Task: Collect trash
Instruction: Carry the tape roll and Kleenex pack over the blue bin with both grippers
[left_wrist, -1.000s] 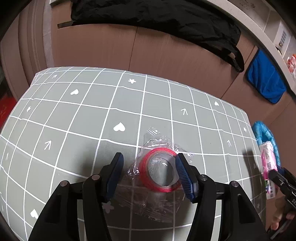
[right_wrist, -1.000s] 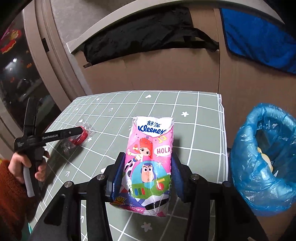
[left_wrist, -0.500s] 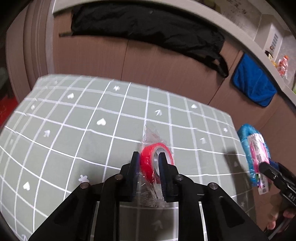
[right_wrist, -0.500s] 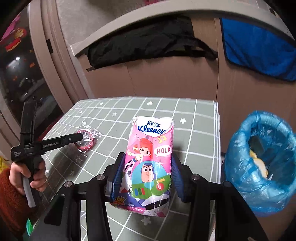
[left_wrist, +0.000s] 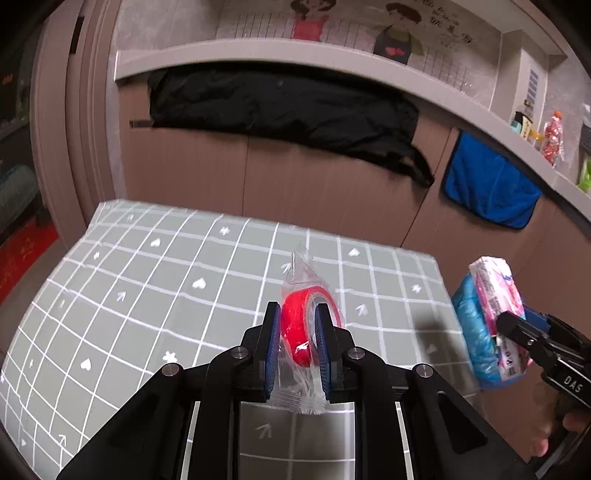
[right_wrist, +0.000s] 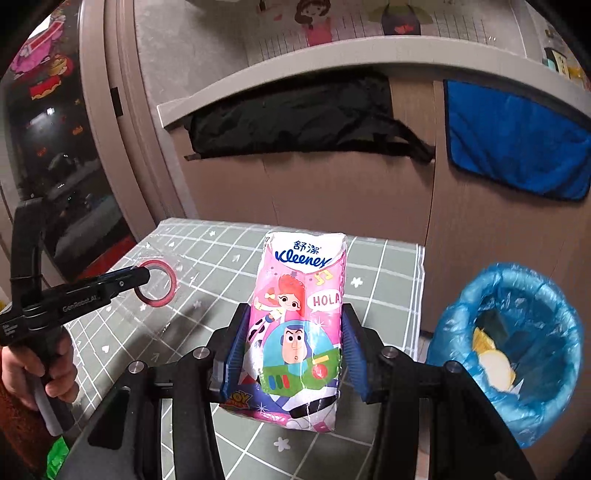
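Observation:
My left gripper (left_wrist: 295, 347) is shut on a red tape roll (left_wrist: 295, 325) in a clear plastic wrapper and holds it above the green grid tablecloth (left_wrist: 147, 280). The roll also shows in the right wrist view (right_wrist: 157, 283), with the left gripper (right_wrist: 142, 276) on it. My right gripper (right_wrist: 293, 354) is shut on a pink Kleenex tissue pack (right_wrist: 299, 325), held upright above the table's right end. The pack also shows in the left wrist view (left_wrist: 496, 295). A bin with a blue liner (right_wrist: 517, 347) stands right of the table, with some trash inside.
A brown cabinet wall (left_wrist: 295, 184) runs behind the table, with a black cloth (left_wrist: 280, 107) and a blue towel (left_wrist: 487, 184) hanging from its ledge. The table's right edge (right_wrist: 419, 295) lies next to the bin.
My left gripper shut on the tape roll and lifted it off the table. My right gripper rose a little with the tissue pack, and the view tilted upward.

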